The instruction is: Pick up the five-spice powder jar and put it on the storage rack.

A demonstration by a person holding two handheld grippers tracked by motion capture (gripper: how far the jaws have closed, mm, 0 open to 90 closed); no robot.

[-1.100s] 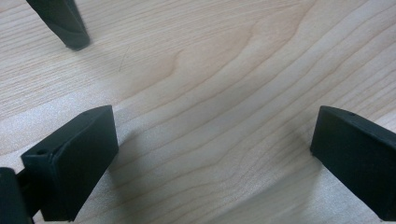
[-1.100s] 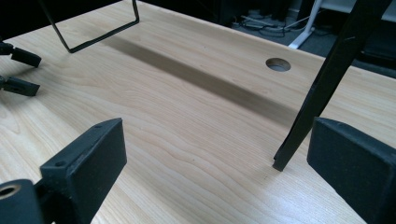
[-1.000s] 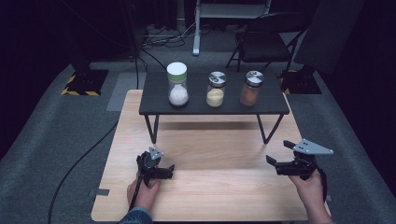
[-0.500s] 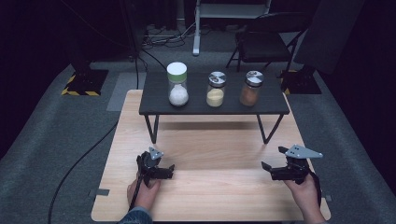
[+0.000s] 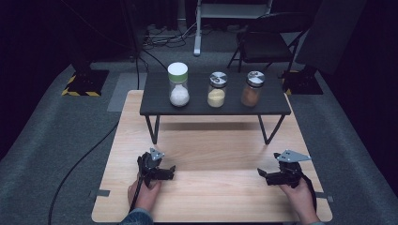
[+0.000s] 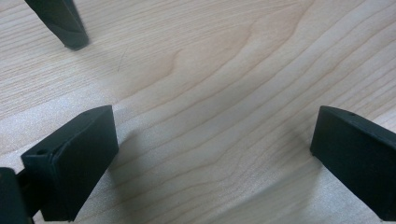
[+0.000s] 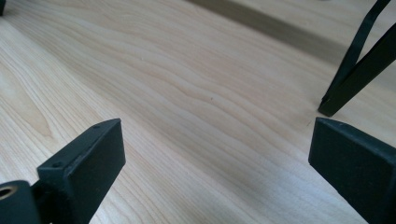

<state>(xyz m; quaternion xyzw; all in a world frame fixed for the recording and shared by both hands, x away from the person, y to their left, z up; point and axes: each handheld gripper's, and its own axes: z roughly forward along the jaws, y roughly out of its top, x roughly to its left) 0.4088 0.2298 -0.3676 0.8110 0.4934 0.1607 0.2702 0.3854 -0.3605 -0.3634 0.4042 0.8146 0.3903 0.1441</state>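
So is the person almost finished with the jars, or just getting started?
Just starting, it seems. Nothing looks done: the white jar, yellow jar and orange jar stand lidded on the black shelf. The left gripper and right gripper sit low on the wooden table, open, holding nothing. Any handling of the jars remains.

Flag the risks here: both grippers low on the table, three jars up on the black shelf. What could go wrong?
1. The jars stand close in a row on the raised black shelf: reaching for the middle jar could knock the white-lidded jar or the brown jar.
2. Both the left gripper and the right gripper sit low with jaws open; rising forward, they might catch the shelf's front edge.
3. The shelf's thin legs may let it slide or tip if bumped.
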